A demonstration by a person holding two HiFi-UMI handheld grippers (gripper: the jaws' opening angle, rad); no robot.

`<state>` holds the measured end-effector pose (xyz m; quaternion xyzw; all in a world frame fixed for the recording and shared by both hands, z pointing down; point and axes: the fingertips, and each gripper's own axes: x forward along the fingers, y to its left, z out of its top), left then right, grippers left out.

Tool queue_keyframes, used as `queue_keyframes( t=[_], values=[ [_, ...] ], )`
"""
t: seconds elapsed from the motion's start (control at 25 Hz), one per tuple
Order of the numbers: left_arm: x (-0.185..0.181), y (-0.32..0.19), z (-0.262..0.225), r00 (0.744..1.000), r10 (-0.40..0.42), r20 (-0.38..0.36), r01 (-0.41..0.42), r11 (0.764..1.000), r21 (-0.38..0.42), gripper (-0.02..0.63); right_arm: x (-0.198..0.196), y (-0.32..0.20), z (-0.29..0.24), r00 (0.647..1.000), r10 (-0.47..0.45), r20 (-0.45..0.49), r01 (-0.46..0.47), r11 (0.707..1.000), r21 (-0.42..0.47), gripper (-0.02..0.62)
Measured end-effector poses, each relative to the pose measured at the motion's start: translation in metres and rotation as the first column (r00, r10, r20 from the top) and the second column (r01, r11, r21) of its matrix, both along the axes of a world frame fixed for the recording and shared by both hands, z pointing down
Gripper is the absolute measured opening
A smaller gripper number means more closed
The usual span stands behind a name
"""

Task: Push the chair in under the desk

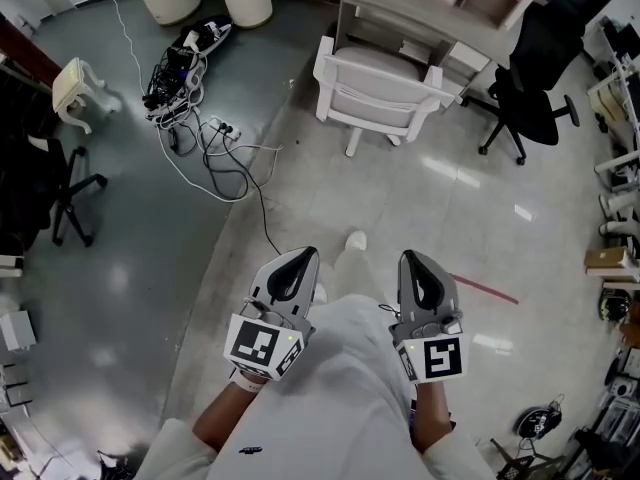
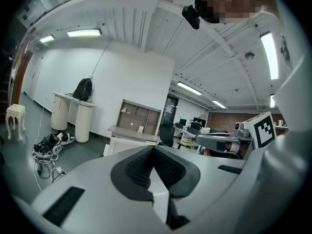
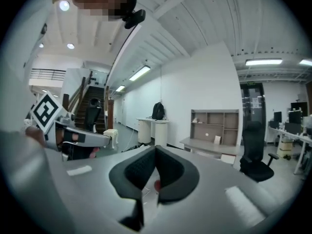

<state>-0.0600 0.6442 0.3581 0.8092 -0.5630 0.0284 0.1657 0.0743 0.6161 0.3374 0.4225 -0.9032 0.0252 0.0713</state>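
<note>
A white armchair (image 1: 378,92) stands on the floor at the top middle of the head view, pulled out from the pale desk (image 1: 440,8) with shelves behind it. The same desk (image 2: 132,126) shows small and far off in the left gripper view, and the desk (image 3: 210,141) also appears in the right gripper view. My left gripper (image 1: 296,268) and right gripper (image 1: 420,274) are held side by side close to the person's body, well short of the chair. Both are shut with nothing between their jaws.
A tangle of cables and a power strip (image 1: 195,108) lies on the floor left of the chair. A black office chair (image 1: 530,93) stands to the right of the desk, another black chair (image 1: 45,193) at the far left. A small white stool (image 1: 75,88) sits upper left.
</note>
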Motion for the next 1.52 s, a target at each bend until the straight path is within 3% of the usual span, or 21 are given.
queue_keyframes(
  t=[0.12,0.36,1.12,1.36,1.52],
  values=[
    [-0.001,-0.02,-0.001,1.0,0.003,0.019,-0.003,1.0,0.006,0.006,-0.001,-0.02,0.004,0.999,-0.039,0.001,0.039,0.999,-0.001,0.009],
    [-0.013,-0.076,0.006,0.999,-0.013,0.031,0.013,1.0,-0.009,0.006,0.0,-0.085,0.012,1.0,0.003,0.013,-0.003,1.0,0.011,0.011],
    [0.013,-0.34,-0.022,0.996,-0.042,0.083,0.042,0.999,0.003,0.006,0.02,-0.351,-0.002,0.998,-0.02,0.065,0.019,1.0,0.013,0.011],
    [0.015,-0.388,-0.012,0.994,-0.077,0.076,0.078,0.997,-0.022,0.006,0.016,-0.402,-0.006,0.995,-0.079,0.063,0.078,0.997,0.03,0.011],
    [0.015,-0.403,-0.006,0.994,-0.062,0.091,0.066,0.997,-0.043,0.006,0.011,-0.417,-0.004,0.995,-0.071,0.07,0.069,0.997,0.034,0.011]
  ],
)
